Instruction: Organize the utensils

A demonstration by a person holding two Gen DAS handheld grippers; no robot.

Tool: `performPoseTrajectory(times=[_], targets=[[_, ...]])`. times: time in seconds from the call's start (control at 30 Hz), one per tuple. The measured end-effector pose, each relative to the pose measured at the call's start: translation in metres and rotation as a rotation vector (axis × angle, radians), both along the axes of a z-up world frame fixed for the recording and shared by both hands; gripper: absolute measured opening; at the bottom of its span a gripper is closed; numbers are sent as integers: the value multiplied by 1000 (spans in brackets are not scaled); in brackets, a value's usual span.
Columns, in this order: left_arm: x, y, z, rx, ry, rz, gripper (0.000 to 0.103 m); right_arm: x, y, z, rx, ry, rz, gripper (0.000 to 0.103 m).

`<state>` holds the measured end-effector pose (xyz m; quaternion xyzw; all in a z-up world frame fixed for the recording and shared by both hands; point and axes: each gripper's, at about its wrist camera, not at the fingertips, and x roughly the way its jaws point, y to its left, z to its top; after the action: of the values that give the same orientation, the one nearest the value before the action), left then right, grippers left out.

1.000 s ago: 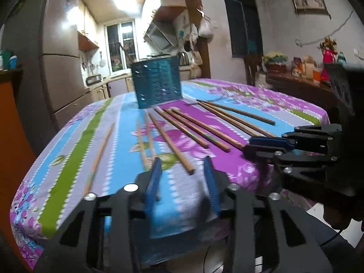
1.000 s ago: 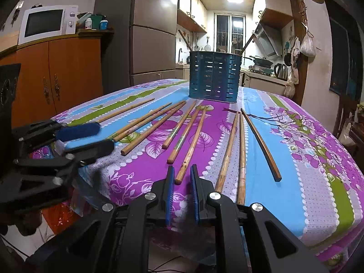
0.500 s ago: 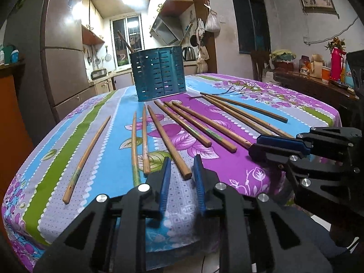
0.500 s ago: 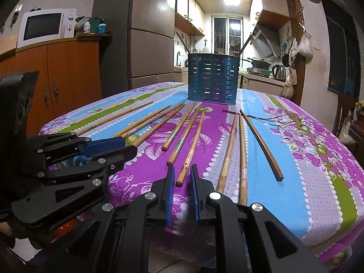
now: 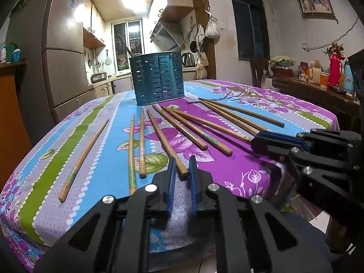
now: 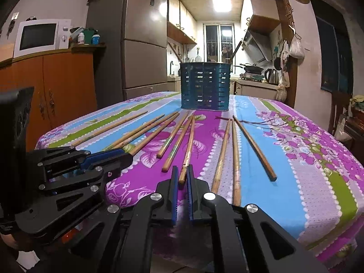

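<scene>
In the left wrist view, a blue slotted utensil holder [image 5: 157,79] stands upright at the far end of the table, on a floral tablecloth [image 5: 238,170]. One dark stick [image 5: 124,42] leans out of its top on the left; the rest of its contents are hidden behind the walls. Ten wooden chopsticks [image 5: 167,141] lie loose on the cloth, fanned out from the holder toward the near edge. The left gripper [image 5: 181,173] hovers at the near edge with its blue pads a narrow gap apart, gripping nothing; the near end of one chopstick lies between the fingertips, whether touching I cannot tell. The right gripper [image 5: 264,142] shows side-on at the right, at the end of another chopstick.

In the right wrist view, the same holder [image 6: 204,86] shows a stick leaning out on each side. The right gripper [image 6: 182,175] has its pads nearly together with only a slit between, nothing clamped; the near tip of one chopstick [image 6: 187,150] lies in line with that slit. The left gripper [image 6: 120,157] is at the left, over the table edge.

Compared with a second ago, the left gripper's fingers have narrowed markedly and it has come in line with a chopstick end; the right gripper's gap is unchanged. The chopsticks and holder have not moved.
</scene>
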<state>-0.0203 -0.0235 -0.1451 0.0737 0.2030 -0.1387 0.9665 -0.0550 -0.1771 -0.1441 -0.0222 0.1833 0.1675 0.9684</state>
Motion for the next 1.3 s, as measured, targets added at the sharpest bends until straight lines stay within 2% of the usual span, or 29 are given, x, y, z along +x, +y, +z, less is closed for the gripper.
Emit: performPoseTrajectory(times=[0.17, 0.47, 0.67, 0.8, 0.97, 1.17, 1.3], targets=[[-5, 2, 21, -14, -46, -6, 10, -8, -11, 26, -9, -62, -7, 7], [-3, 4, 94, -51, -204, -21, 9, -13, -26, 94, -42, -219, 27, 7], [9, 9, 114, -58, -229, -7, 9, 7, -31, 130, -47, -276, 51, 7], [-5, 21, 88, -52, -160, 25, 10, 6, -36, 133, -37, -274, 58, 7], [-23, 22, 35, 5, -39, 33, 10, -4, -43, 112, -23, -219, 57, 7], [-28, 21, 8, 40, -3, 43, 10, -11, -44, 89, 4, -155, 47, 7], [-20, 16, 3, 63, 9, 49, 10, -10, -40, 83, 6, -138, 53, 7]])
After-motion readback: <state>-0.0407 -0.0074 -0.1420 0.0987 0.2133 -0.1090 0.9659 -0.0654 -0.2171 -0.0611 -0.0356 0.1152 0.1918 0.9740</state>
